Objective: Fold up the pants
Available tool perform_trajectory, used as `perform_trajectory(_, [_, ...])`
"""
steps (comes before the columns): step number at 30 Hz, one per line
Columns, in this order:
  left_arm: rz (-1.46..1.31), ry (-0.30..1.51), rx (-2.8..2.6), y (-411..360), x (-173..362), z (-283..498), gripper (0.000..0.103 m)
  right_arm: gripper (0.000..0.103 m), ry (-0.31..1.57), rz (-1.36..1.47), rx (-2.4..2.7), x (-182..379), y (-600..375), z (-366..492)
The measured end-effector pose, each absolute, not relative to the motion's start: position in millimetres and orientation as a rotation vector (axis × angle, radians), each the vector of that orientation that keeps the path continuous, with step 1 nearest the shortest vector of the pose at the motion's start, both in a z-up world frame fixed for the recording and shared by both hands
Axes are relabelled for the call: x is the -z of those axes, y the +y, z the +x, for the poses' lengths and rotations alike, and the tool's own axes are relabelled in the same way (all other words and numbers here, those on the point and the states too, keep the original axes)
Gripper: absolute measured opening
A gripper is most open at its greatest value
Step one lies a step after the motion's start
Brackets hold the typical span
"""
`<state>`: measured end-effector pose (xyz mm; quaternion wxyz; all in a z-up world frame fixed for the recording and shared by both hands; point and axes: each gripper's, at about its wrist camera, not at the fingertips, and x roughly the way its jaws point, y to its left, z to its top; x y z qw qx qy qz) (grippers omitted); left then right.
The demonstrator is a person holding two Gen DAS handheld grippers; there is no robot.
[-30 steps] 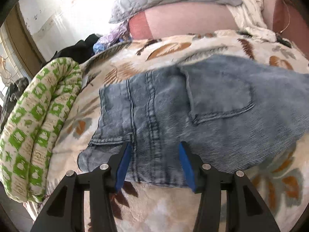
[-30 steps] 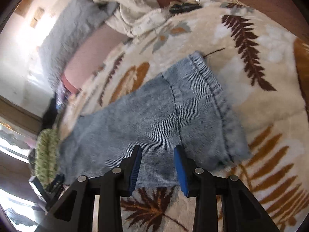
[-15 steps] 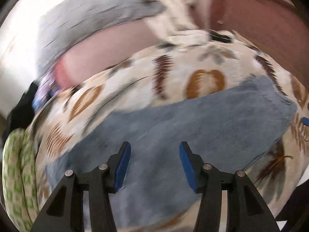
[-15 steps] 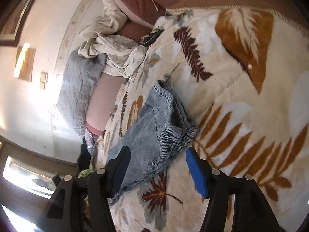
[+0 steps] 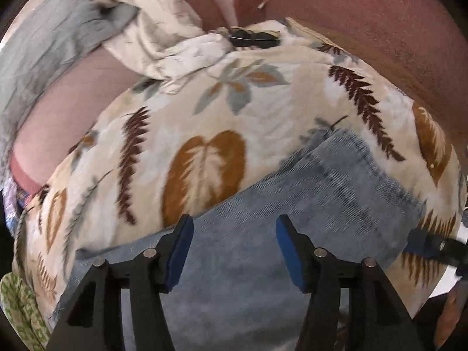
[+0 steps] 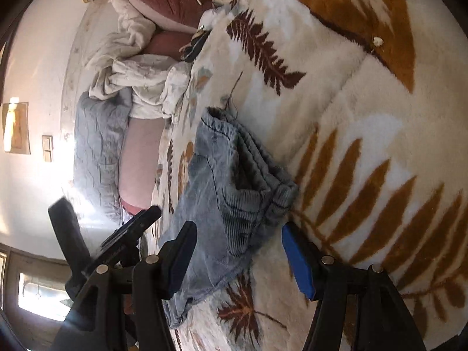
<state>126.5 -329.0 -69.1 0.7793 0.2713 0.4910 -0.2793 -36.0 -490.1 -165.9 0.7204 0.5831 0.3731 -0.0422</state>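
Note:
The light blue denim pants (image 5: 307, 213) lie folded on a cream leaf-print blanket (image 5: 204, 111). My left gripper (image 5: 234, 248) is open, hovering over the middle of the denim, empty. In the right wrist view the pants (image 6: 222, 193) show as a stacked bundle with the hem ends layered at its right edge. My right gripper (image 6: 238, 259) is open wide, its jaws straddling the near corner of the bundle, holding nothing. The left gripper's black body (image 6: 111, 248) shows at the lower left of the right wrist view.
A crumpled white sheet (image 5: 152, 29) and a grey quilt (image 5: 38, 49) lie at the back by pink pillows (image 6: 163, 0). A small black object (image 5: 251, 39) rests at the blanket's far edge. A green patterned cloth (image 5: 17, 307) hangs at the left edge.
Both grippers have swung from the waist end toward the leg end of the pants. The right gripper opened wider and tilted; the denim now shows bunched in layers.

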Motion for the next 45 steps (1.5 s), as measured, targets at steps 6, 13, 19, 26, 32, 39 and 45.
perform_trajectory(6, [0.616,1.068,0.664,-378.2,81.9,135.4,0.06,0.065,0.781,1.337,0.133,170.9,-494.7,-38.0])
perform_trajectory(13, [0.694,1.052,0.728,-416.0,102.0,142.9,0.06,0.065,0.76,1.352,0.139,175.2,-497.6,-35.9])
perform_trajectory(19, [0.666,1.049,0.821,-428.2,105.6,145.9,0.06,0.065,0.759,1.336,0.138,174.1,-496.8,-30.7])
perform_trajectory(26, [0.604,1.058,0.876,-429.6,108.3,145.2,0.061,0.065,0.765,1.308,0.141,172.2,-494.0,-29.2])
perform_trajectory(32, [0.547,1.068,0.95,-419.8,109.0,139.6,0.061,0.064,0.763,1.305,0.142,171.4,-492.2,-30.3])
perform_trajectory(39, [0.596,1.076,1.019,-410.0,110.0,135.0,0.067,0.064,0.765,1.301,0.143,171.5,-491.9,-30.3])
perform_trajectory(45, [0.569,1.132,1.013,-417.5,120.5,146.7,0.067,0.064,0.766,1.295,0.147,171.4,-491.2,-30.0])
